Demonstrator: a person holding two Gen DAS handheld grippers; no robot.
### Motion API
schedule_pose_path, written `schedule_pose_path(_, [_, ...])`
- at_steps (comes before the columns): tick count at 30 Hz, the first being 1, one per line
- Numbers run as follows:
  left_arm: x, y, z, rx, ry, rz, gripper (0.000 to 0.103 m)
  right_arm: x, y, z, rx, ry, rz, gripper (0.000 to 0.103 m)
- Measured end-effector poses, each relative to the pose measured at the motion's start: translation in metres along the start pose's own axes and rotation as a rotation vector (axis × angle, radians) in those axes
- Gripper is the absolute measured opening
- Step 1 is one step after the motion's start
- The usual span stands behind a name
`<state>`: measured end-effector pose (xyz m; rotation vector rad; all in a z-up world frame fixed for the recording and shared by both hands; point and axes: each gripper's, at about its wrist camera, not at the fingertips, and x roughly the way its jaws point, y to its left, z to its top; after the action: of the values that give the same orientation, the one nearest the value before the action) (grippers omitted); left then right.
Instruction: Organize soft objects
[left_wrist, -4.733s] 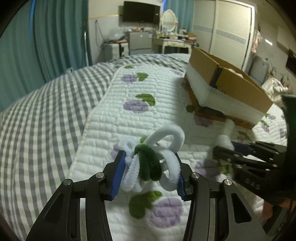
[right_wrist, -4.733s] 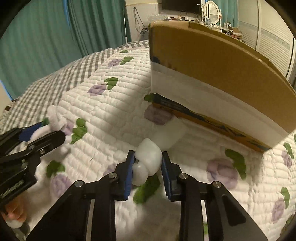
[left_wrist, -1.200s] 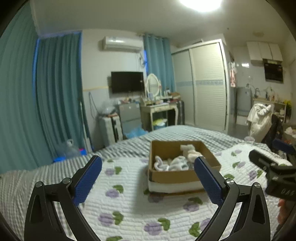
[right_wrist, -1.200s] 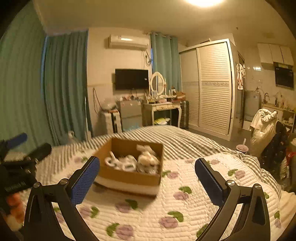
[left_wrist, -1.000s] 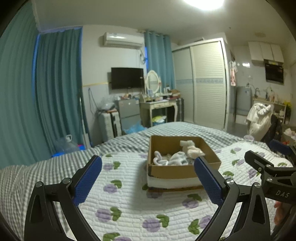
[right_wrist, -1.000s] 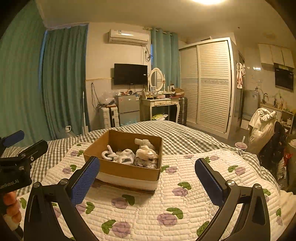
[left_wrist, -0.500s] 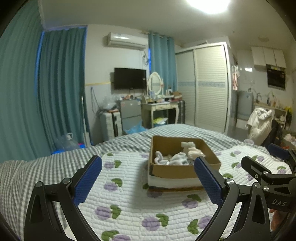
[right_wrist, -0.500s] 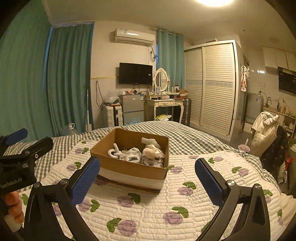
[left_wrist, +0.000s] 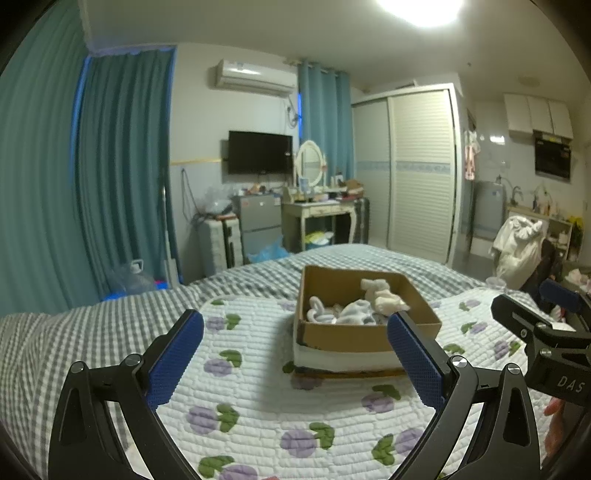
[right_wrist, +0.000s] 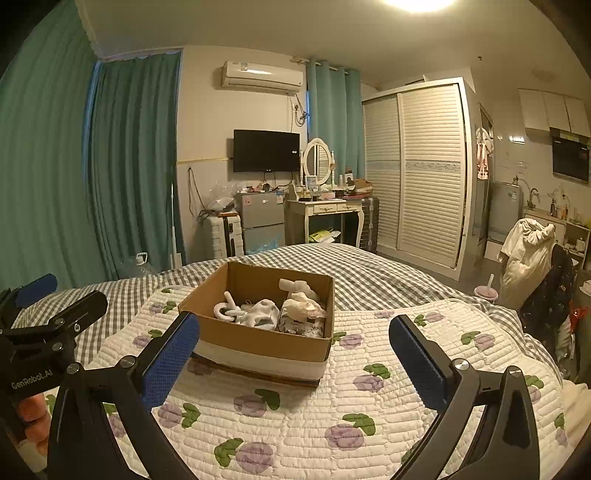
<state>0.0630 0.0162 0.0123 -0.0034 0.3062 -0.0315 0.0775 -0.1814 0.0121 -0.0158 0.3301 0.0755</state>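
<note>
A cardboard box (left_wrist: 369, 330) (right_wrist: 258, 338) sits on the quilted bed. Inside it lie several white soft objects (left_wrist: 356, 306) (right_wrist: 266, 310), among them a looped white piece (right_wrist: 227, 310) and crumpled cloth (right_wrist: 303, 304). My left gripper (left_wrist: 295, 350) is open and empty, held back from the box and above the quilt. My right gripper (right_wrist: 295, 350) is open and empty, also back from the box. Each gripper shows at the edge of the other's view, the right gripper (left_wrist: 543, 332) on the right and the left gripper (right_wrist: 48, 325) on the left.
The white quilt with purple flowers (left_wrist: 258, 417) (right_wrist: 332, 417) lies over a grey checked bedspread (left_wrist: 66, 332). Teal curtains (right_wrist: 122, 166), a small fridge (right_wrist: 260, 218), a dressing table (right_wrist: 325, 210) and a wardrobe (right_wrist: 417, 173) stand beyond the bed. Clothes hang over a chair (right_wrist: 528, 254) at right.
Both grippers, earlier shut on white soft objects near the box, are now open and empty. The objects lie in the box. Over the last second both views pulled back slightly.
</note>
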Motion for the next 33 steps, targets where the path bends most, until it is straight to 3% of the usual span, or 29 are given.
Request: schedule_pose_path(33, [0.0007,-0.001,-0.0045,0.003,0.003,0.001,0.102,0.0007,0.0073,0.0006,-0.001,0.011,-0.002,0.103])
